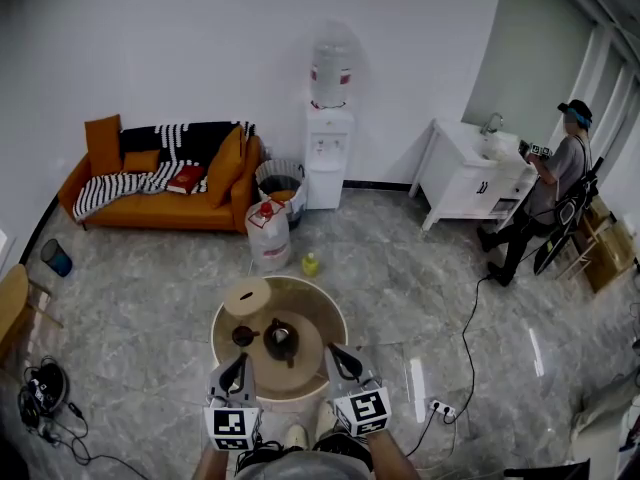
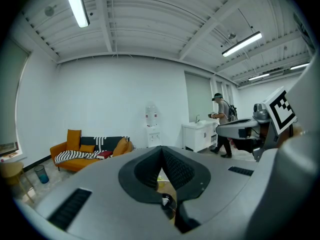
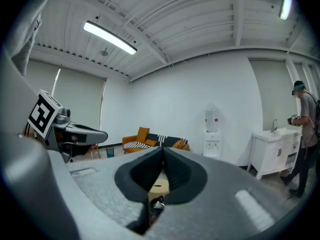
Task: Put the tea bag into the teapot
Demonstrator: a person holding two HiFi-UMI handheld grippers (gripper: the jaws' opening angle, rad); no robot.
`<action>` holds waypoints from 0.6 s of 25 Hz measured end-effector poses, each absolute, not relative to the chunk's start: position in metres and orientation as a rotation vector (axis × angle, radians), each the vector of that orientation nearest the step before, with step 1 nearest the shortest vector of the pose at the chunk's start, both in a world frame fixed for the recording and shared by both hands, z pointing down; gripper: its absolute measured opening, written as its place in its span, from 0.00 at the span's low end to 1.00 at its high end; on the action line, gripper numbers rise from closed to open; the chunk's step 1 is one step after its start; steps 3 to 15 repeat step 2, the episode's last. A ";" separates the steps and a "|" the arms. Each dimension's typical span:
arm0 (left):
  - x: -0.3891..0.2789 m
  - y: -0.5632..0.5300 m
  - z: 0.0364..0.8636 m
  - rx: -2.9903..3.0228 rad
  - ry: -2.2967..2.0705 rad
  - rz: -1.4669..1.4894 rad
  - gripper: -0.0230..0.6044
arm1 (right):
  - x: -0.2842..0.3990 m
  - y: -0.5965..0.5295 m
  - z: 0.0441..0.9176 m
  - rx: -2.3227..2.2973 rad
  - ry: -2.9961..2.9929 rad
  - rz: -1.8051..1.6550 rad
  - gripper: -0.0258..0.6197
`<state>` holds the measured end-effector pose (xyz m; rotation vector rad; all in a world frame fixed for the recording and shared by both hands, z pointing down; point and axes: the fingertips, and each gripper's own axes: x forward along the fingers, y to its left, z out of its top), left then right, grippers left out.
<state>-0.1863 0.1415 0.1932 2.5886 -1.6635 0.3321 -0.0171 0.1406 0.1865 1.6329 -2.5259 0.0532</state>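
At 9 o'clock in the head view a blue bin stands on the floor, and at 8 o'clock a tangle of cables lies there. An orange sofa with a striped blanket sits against the wall at 10 o'clock.

The round desk takes the 6 o'clock spot. A round tan box lies at the desk's 11 o'clock. A small dark cup stands just left of the dark teapot, which sits upright near the desk's middle. The tea bag is hard to find at this size; I cannot say where it lies.

The left tool hangs over the desk's rim at 7 o'clock, pointing toward the cup. Its own view shows the two jaws pressed together at the tips, with nothing between them. The right tool hangs over the rim at 5 o'clock, well apart from the teapot. Its jaws are likewise together and empty.

Beyond the desk, toward 12 o'clock, a big water bottle stands on the floor with a small yellow bottle just to its right. Behind them are a waste bin and a white water dispenser at the wall. A power strip lies at 4 o'clock. A white cabinet with a sink stands at 2 o'clock, and a person stands beside it, nearer 3 o'clock.
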 end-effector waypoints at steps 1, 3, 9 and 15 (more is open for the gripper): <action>-0.187 0.142 0.193 2.587 -1.664 0.332 0.06 | -0.017 0.141 0.187 1.631 -2.526 0.054 0.04; -0.187 0.142 0.194 2.586 -1.665 0.332 0.06 | -0.018 0.141 0.187 1.629 -2.525 0.055 0.04; -0.187 0.142 0.194 2.586 -1.665 0.332 0.06 | -0.018 0.141 0.187 1.629 -2.525 0.055 0.04; -0.187 0.142 0.194 2.586 -1.665 0.332 0.06 | -0.018 0.141 0.187 1.629 -2.525 0.055 0.04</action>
